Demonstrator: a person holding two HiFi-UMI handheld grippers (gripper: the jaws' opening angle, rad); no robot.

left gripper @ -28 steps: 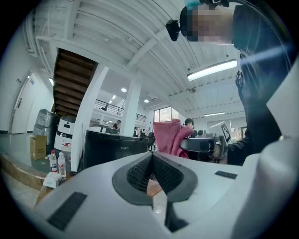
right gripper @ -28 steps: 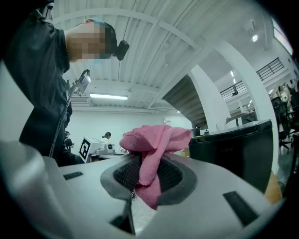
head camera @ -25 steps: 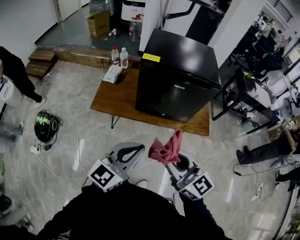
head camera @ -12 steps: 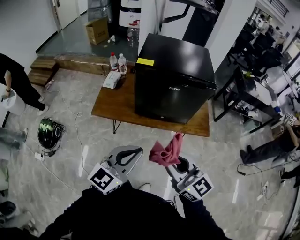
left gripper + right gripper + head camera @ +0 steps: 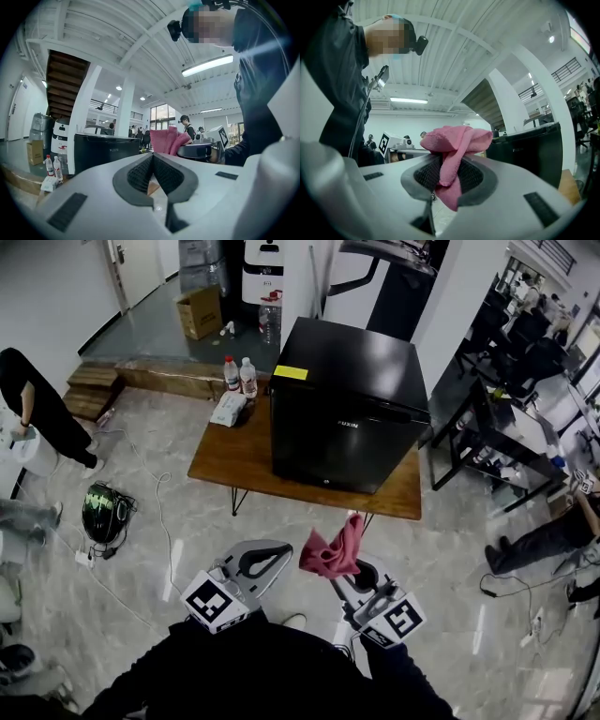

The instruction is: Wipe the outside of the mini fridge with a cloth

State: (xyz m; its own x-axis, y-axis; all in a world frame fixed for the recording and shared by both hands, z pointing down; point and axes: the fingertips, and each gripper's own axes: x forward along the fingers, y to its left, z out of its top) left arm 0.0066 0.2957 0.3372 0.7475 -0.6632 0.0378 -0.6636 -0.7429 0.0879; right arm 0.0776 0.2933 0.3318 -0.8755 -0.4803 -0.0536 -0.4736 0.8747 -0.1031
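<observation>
A black mini fridge (image 5: 352, 409) stands on a low wooden table (image 5: 234, 460); it also shows as a dark box (image 5: 105, 150) in the left gripper view and at the right (image 5: 529, 152) of the right gripper view. My right gripper (image 5: 352, 563) is shut on a pink cloth (image 5: 333, 547), which bunches above its jaws (image 5: 457, 140). My left gripper (image 5: 267, 554) is shut with nothing in it, pads (image 5: 140, 172) pressed together. Both grippers hang over the floor, short of the table's near edge.
Two bottles (image 5: 239, 376) and a tissue pack (image 5: 228, 409) sit at the table's far left corner. A helmet (image 5: 101, 512) and cables lie on the floor at left. A person (image 5: 42, 413) stands at far left; another sits at right (image 5: 539, 540). A black desk frame (image 5: 478, 446) stands right of the fridge.
The table and fridge have shifted slightly lower in the head view. Both grippers hold the same pose, the cloth still pinched in the right one.
</observation>
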